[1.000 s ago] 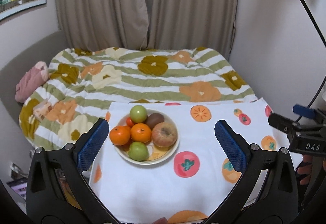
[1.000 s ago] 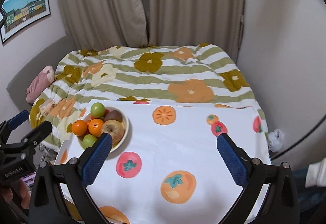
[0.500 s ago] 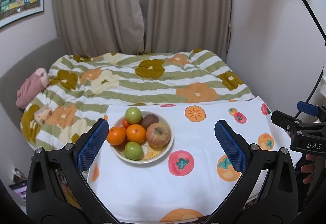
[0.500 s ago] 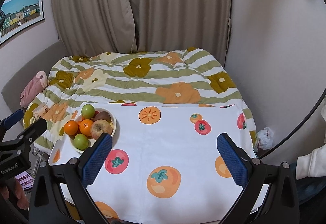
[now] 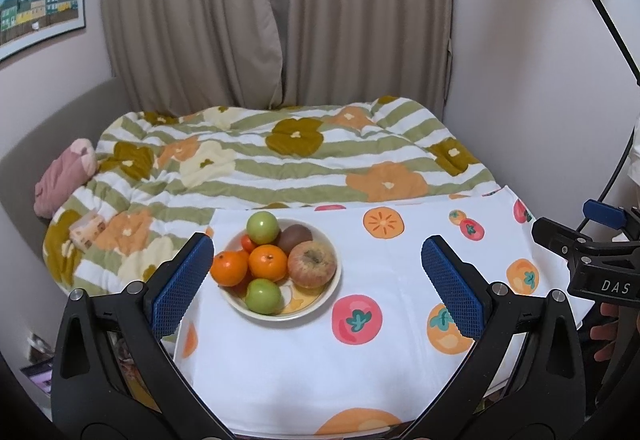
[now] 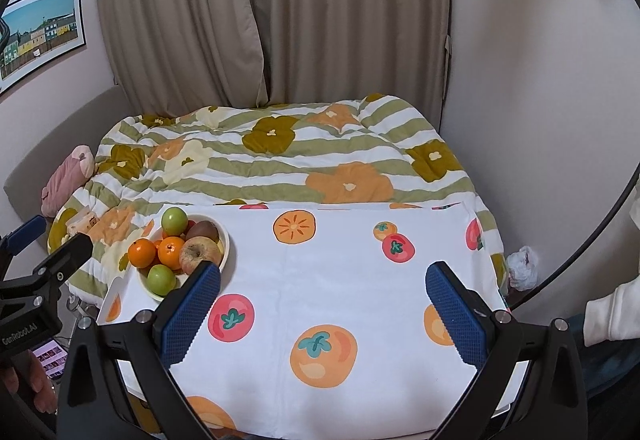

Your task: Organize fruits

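Observation:
A cream bowl [image 5: 320, 304] stands on the left part of a table with a white fruit-print cloth [image 5: 384, 360]. It holds two oranges [image 5: 268, 261], two green apples [image 5: 262, 227], a red apple [image 5: 312, 264], a kiwi [image 5: 295, 236] and a small red fruit. The bowl also shows in the right wrist view [image 6: 224, 240]. My left gripper [image 5: 316, 284] is open and empty, held above the table in front of the bowl. My right gripper [image 6: 320, 304] is open and empty above the cloth, to the right of the bowl.
A bed with a striped flower quilt [image 5: 280, 160] lies behind the table, with a pink pillow [image 5: 64, 176] at its left. Curtains and walls close the back and right. A white plastic bag [image 6: 522, 266] lies on the floor by the right wall.
Both grippers have pulled back and risen a little, so the table and bowl look smaller and farther. Both stay open and empty.

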`<state>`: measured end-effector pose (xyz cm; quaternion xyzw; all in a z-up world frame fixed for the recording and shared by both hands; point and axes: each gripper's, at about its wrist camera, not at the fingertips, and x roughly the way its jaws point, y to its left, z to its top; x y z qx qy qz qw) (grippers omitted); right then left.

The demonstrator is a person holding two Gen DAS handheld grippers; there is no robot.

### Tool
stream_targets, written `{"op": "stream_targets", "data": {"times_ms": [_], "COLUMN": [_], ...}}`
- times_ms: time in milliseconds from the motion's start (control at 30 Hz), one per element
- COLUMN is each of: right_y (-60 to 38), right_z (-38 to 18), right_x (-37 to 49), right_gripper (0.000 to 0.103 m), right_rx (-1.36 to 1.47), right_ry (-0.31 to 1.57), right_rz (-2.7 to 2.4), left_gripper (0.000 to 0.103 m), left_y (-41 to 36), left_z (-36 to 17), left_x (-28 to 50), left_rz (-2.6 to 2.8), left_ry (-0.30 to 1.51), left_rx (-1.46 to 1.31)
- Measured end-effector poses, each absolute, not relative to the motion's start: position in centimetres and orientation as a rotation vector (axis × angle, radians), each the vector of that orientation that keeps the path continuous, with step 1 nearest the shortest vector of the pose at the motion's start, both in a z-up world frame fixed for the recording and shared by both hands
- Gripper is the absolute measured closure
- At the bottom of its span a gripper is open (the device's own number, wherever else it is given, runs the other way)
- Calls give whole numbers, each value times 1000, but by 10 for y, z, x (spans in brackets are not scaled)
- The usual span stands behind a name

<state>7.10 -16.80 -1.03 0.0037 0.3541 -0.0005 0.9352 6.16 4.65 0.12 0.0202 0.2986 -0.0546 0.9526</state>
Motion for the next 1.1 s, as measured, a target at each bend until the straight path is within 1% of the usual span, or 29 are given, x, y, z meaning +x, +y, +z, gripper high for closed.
{"op": "stream_targets", "data": {"times_ms": [1100], "right_y": [-170], "right_z": [-11], "right_x": [69], "right_gripper": [0], "right_rx": [12], "right_ry": [728], "right_rz": [-5], "left_gripper": [0], "left_y": [47], "left_z": [3], "left_x": [63], "left_rz": [-106], "left_ry": [605], "left_rx": [44]}}
